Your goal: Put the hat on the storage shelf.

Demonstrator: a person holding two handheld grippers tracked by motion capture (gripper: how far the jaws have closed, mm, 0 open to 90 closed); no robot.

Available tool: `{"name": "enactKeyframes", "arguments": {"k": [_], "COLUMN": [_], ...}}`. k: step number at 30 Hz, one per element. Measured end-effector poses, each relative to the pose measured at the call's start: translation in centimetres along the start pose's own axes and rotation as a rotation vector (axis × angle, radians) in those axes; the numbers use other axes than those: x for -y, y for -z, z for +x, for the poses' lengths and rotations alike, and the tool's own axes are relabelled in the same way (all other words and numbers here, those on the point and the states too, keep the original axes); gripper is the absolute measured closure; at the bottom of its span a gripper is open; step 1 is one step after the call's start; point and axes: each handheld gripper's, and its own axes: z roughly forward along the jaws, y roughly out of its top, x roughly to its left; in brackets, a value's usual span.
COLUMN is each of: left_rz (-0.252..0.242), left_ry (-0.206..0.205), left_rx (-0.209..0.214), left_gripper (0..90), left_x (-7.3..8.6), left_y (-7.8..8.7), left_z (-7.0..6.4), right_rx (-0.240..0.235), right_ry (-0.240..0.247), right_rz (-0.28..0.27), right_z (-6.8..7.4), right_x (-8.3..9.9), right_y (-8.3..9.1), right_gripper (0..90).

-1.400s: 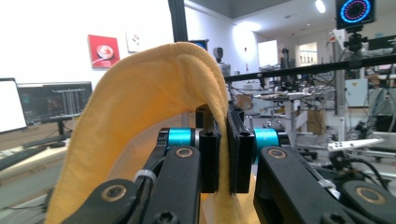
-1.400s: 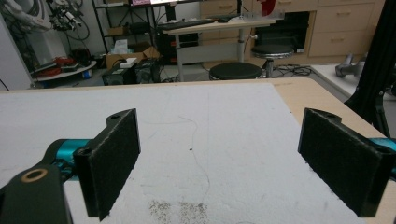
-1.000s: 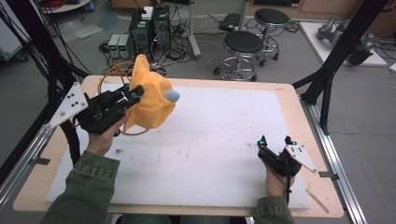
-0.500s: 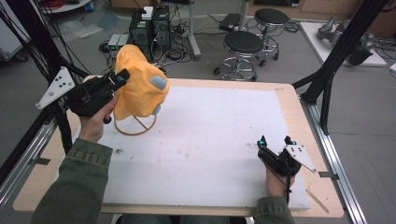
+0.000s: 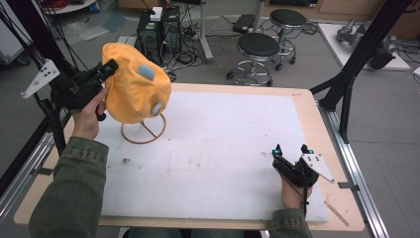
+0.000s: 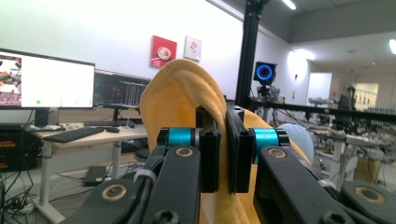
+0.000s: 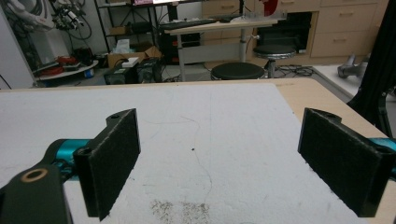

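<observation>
An orange-yellow cloth hat with grey patches hangs in the air above a round wire stand at the table's back left. My left gripper is shut on the hat's upper left edge. In the left gripper view the yellow fabric is pinched between the two jaws of the left gripper. The wire stand's base ring rests on the white mat; its top is hidden under the hat. My right gripper rests low at the mat's front right, open, with nothing between its pads.
A white mat covers most of the wooden table. Black frame posts rise at both sides. Stools, computer boxes and cables stand on the floor behind the table's far edge.
My left gripper has lifted the hat up and toward the far left, so the wire stand's base ring now shows beneath it. The right gripper has not moved.
</observation>
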Motion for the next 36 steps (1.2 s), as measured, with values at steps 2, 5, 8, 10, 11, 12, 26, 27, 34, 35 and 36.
{"name": "enactKeyframes", "arguments": {"k": [2,5,8,10,11,12,26,27,34,35,36], "left_rz": [-0.004,-0.008,-0.012,-0.011,-0.009,-0.008,0.027,0.025,0.061,0.064,0.064], "left_ry": [0.005,0.012,0.019,0.023,0.020,0.021,0.032,0.036,0.023,0.024,0.031], "left_rx": [-0.013,-0.034,-0.053,-0.063,-0.071,-0.080,-0.206,-0.211,-0.243,-0.248,-0.253], "left_gripper": [85.1,85.1,85.1,85.1,85.1,85.1,85.1,85.1,85.0,85.0,85.0], "left_x": [0.1,0.1,0.0,-0.1,-0.1,-0.1,1.2,1.3,1.7,1.8,1.9], "left_y": [0.0,-0.1,-0.4,-0.6,-0.8,-0.9,-1.5,-1.5,-1.4,-1.4,-1.3], "left_z": [0.5,1.2,1.9,2.3,2.5,2.7,5.7,5.8,6.8,7.0,7.2], "right_rx": [-0.001,-0.001,0.000,0.000,-0.001,-0.002,-0.014,-0.013,-0.021,-0.021,-0.022], "right_ry": [0.005,0.010,0.000,0.000,0.000,0.006,0.027,0.027,0.038,0.038,0.039], "right_rz": [-0.003,-0.004,-0.002,0.000,0.001,0.003,0.003,0.003,0.002,0.001,0.002], "right_z": [0.0,0.0,0.0,0.0,0.0,0.0,0.1,0.1,0.2,0.2,0.2], "right_x": [0.0,0.0,0.0,0.0,0.0,0.0,0.1,0.1,0.1,0.1,0.1], "right_y": [-0.1,0.0,0.0,0.0,0.0,-0.1,-0.3,-0.3,-0.3,-0.3,-0.3], "right_gripper": [11.8,11.8,11.8,11.8,11.8,11.8,11.9,11.9,11.9,11.9,11.9]}}
